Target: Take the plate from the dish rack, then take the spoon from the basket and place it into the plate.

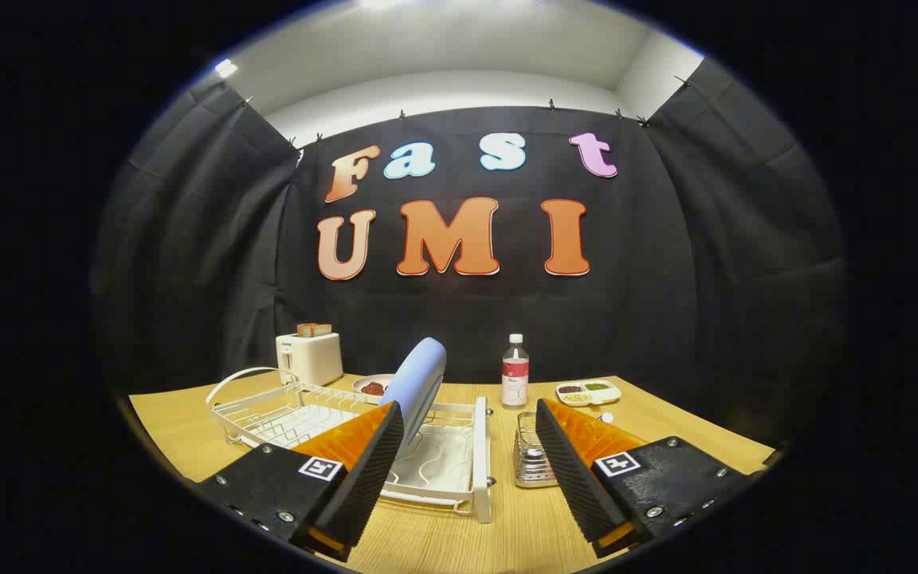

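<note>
Gripper view: the claw [468, 466] is released, its fingers spread wide above the light wooden desk [443, 534], gripping nothing. Just ahead of the left finger, a pale blue plate [419, 379] stands tilted on edge in the white wire dish rack [300, 410]. A small metal mesh basket [529, 458] sits just beside the rack, against the right finger; the spoon inside is hard to make out. Beyond stand a white toaster [309, 357], a clear bottle [515, 371] and a white divided dish [588, 391].
</note>
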